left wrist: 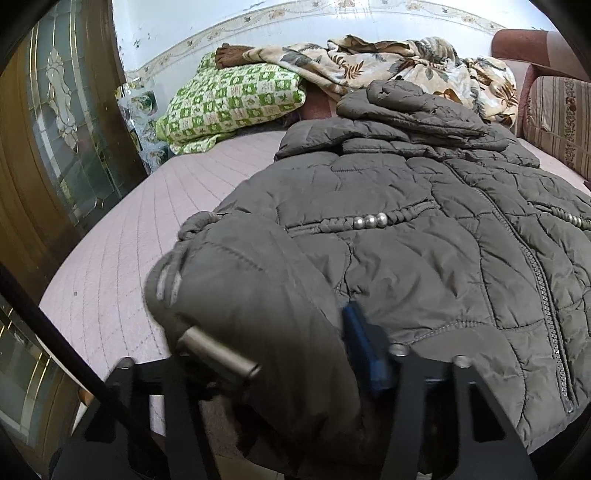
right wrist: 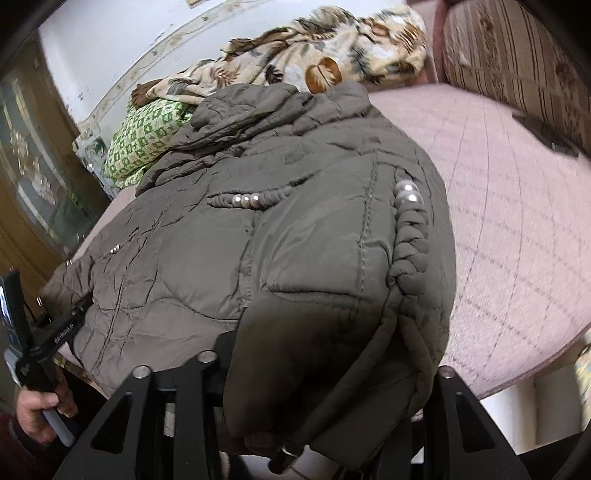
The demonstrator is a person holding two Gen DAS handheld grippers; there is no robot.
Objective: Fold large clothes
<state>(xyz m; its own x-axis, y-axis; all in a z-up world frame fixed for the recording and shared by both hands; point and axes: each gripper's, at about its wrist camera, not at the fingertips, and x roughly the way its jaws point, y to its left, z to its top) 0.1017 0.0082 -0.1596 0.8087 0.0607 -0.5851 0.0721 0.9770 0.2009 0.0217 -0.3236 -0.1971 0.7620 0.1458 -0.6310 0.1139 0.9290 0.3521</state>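
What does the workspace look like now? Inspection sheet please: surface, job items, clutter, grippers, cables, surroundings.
Surface: bed with a pink quilted cover, bare to the jacket's sides.
Job's things: grey-brown puffer jacket lying front up, zipper closed, hood at the far end, pearl trim at the pockets.
Clutter: green checked quilt and floral blanket heaped at the far end, behind the hood.
Grippers: left gripper closed on the jacket's near left corner; right gripper closed on its near right corner.
Cables: nothing seen.
Surroundings: wooden door with patterned glass on the left, striped cushion on the right, pale wall with a flowered border behind.
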